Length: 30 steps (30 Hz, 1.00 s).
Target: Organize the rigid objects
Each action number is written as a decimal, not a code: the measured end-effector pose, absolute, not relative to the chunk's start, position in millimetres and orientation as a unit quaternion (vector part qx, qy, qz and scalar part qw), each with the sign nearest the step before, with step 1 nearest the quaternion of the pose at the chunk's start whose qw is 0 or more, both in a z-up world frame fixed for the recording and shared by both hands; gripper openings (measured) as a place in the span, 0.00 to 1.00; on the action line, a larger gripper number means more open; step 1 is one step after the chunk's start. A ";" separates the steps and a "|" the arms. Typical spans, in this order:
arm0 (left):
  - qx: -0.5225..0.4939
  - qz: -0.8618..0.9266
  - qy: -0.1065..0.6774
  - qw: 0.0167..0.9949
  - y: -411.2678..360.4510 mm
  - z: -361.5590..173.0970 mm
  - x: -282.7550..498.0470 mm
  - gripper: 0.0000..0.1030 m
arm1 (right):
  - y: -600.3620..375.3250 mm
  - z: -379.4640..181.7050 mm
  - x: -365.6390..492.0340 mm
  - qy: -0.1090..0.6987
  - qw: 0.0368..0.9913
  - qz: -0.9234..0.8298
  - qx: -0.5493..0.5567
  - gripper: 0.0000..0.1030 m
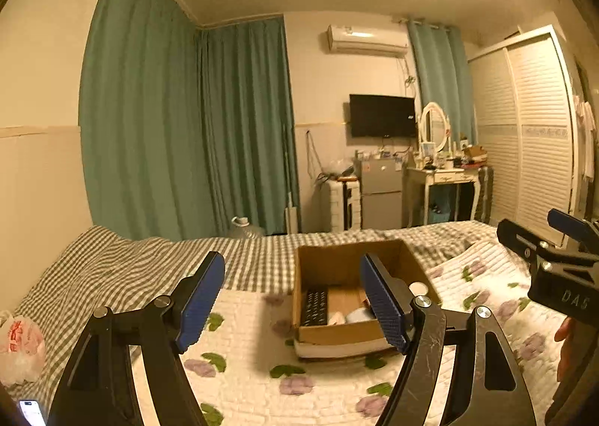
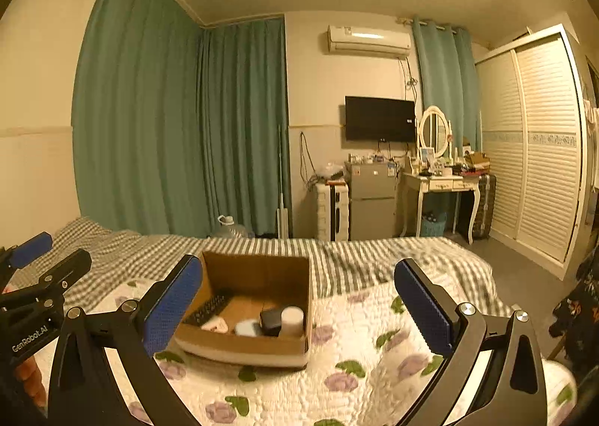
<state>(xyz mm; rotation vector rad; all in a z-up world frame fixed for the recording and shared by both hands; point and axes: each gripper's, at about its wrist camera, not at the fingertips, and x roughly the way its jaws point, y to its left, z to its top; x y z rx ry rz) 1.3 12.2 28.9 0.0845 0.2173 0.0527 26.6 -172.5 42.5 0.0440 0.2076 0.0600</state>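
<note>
So left tongs point(image 1: 294, 300) and right tongs point(image 2: 297, 306) were wide open, empty. Box point(image 2: 262, 347) sat ahead. Right view showed black thing point(image 2: 272, 318); left finger hid it in left view.

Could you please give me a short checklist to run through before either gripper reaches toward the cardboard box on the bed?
1. Left gripper open, nothing between its fingers: ok.
2. Right gripper open, nothing held: ok.
3. Cardboard box open at the top and upright on the floral quilt: ok.
4. Things already inside, among them a black keypad-like item and a white cylinder, leave bare floor in the box: ok.
5. A rigid object outside the box waiting to be picked: cannot tell.
</note>
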 end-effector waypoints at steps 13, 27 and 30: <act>0.024 0.020 0.126 0.992 24.1 22.5 0.9 0.75 | -157.0 24.0 39.7 0.120 0.992 0.028 0.000 1.00; 0.021 0.013 0.126 0.992 25.3 19.9 0.0 0.75 | -154.4 28.0 40.0 0.119 0.992 0.029 0.003 1.00; 0.019 0.013 0.128 0.992 26.8 20.6 1.1 0.75 | -153.8 28.7 41.0 0.120 0.992 0.030 0.003 1.00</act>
